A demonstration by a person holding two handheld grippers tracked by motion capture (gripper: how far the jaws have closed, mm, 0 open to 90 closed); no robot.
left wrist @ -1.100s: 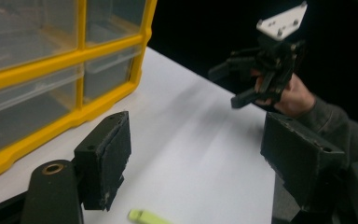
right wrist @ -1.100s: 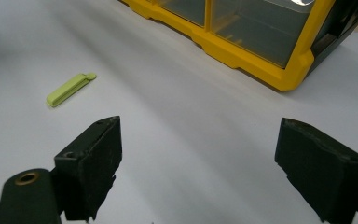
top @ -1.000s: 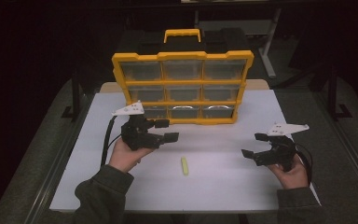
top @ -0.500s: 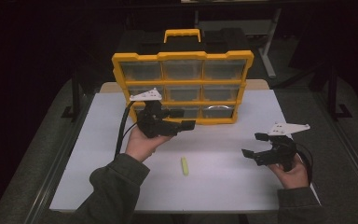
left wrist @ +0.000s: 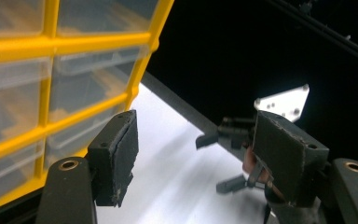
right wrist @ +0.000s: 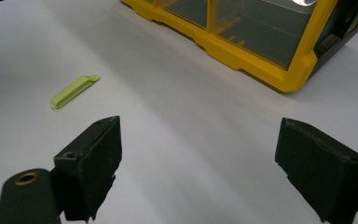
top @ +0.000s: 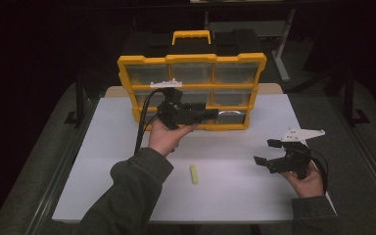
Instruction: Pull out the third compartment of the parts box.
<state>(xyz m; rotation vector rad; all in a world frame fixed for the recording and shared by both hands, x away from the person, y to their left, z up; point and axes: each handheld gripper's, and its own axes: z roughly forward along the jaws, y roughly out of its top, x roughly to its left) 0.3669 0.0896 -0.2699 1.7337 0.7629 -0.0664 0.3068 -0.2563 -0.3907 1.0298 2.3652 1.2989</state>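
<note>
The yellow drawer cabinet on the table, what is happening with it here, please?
A person holds a two-jaw tool in each hand at a white table. The left tool is raised in front of the bottom row of drawers of the yellow drawer cabinet, jaws open and holding nothing. The right tool waits low over the table on the right, also open and empty. A small light-green clip lies alone on the table between the two arms, untouched. All the drawers look closed.
</note>
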